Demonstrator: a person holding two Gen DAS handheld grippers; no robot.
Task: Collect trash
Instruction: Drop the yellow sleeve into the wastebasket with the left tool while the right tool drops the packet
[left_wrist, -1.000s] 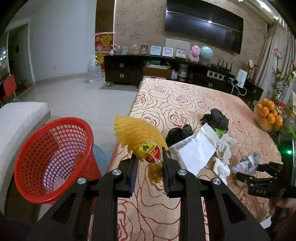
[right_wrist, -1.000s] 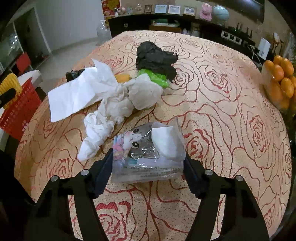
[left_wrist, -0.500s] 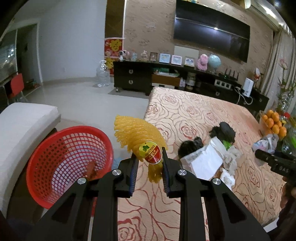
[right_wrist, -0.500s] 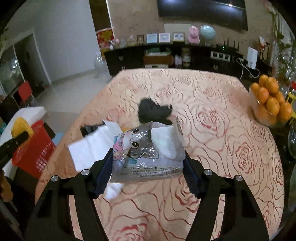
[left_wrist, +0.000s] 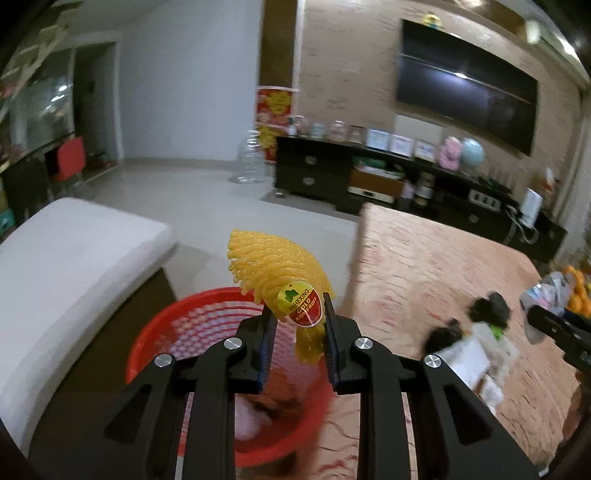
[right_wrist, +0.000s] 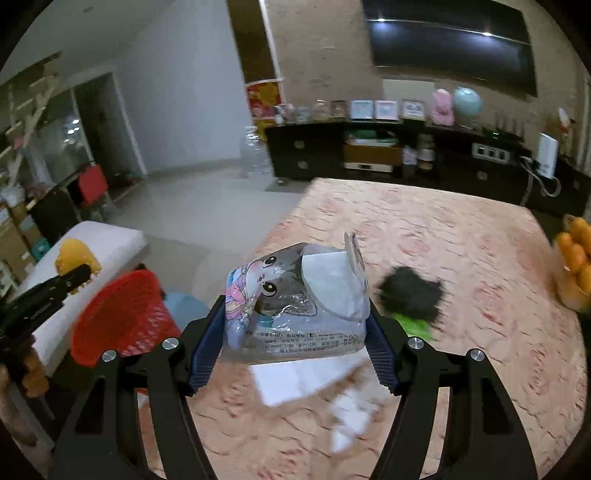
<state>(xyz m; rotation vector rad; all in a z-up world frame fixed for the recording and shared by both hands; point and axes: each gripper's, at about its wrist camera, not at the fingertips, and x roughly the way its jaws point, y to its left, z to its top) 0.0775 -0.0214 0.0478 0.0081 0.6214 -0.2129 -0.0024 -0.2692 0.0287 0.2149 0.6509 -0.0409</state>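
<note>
The red basket (left_wrist: 207, 354) sits open-mouthed just off the table (left_wrist: 424, 266) edge, and nothing covers its rim. A white bench (left_wrist: 74, 258) crowds its far side, so that flank is tight. The left gripper (left_wrist: 297, 321) hangs right over the mouth, filling the air there with its yellow net (left_wrist: 273, 266). On the table, paper (right_wrist: 306, 376), tissues (right_wrist: 351, 413) and a black wad (right_wrist: 410, 291) clutter the near end; the cloth beyond lies bare. Oranges (right_wrist: 576, 258) block the right edge.
</note>
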